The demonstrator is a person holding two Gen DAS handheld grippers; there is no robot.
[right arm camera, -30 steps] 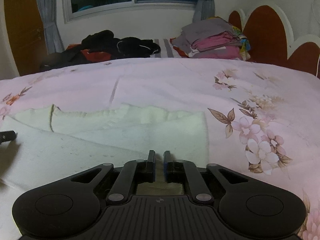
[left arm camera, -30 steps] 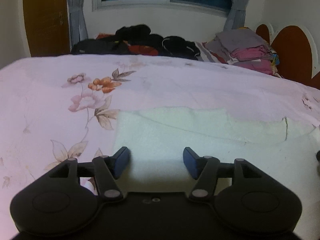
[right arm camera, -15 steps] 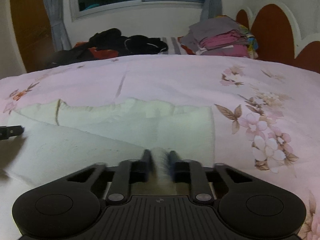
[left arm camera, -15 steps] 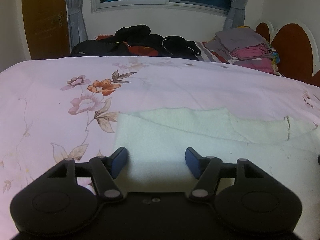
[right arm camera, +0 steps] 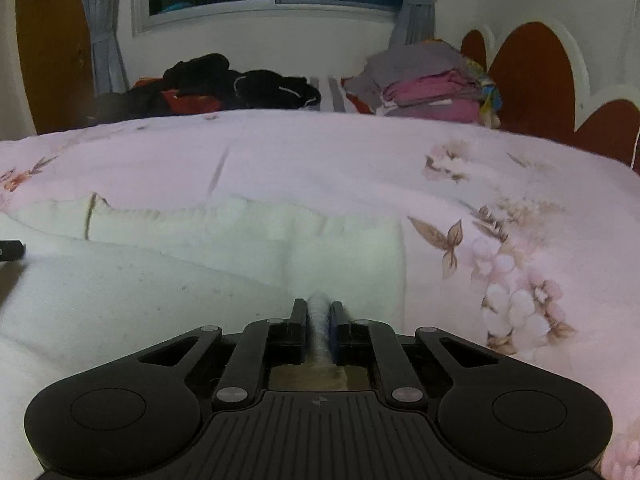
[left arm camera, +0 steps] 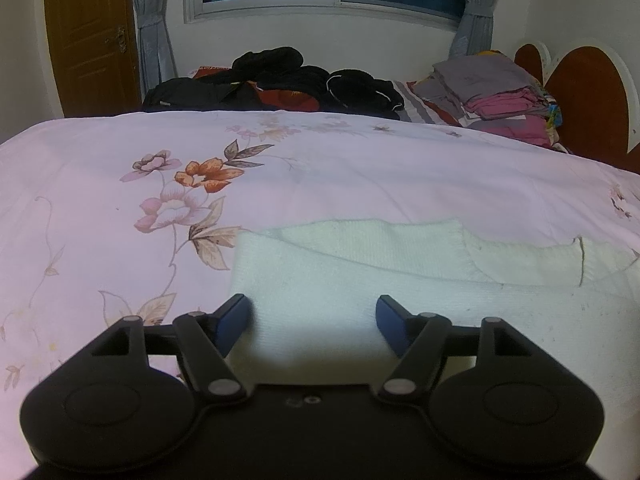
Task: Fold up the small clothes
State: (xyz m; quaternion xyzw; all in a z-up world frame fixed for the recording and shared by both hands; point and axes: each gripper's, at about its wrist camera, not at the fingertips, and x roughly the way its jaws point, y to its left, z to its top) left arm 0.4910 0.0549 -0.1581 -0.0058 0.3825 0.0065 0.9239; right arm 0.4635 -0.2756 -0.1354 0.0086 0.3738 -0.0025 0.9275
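Note:
A white knit garment [left arm camera: 360,276] lies flat on the pink flowered bedspread [left arm camera: 360,168]. My left gripper [left arm camera: 312,320] is open and hovers just over the garment's near left corner, holding nothing. In the right wrist view the same garment [right arm camera: 200,264] spreads to the left, with a folded layer along its far edge. My right gripper [right arm camera: 318,316] is shut on a pinched ridge of the garment's near edge. The tip of the left gripper shows at the left edge of the right wrist view [right arm camera: 10,250].
A heap of dark clothes [left arm camera: 280,80] lies at the far side of the bed. A stack of folded grey and pink clothes [left arm camera: 492,88] sits at the far right by the brown headboard [left arm camera: 584,92]. A window and a wooden door [left arm camera: 92,36] stand behind.
My right gripper has closed on a pinch of the garment's near edge and lifted it slightly. My left gripper has risen a little and stays open.

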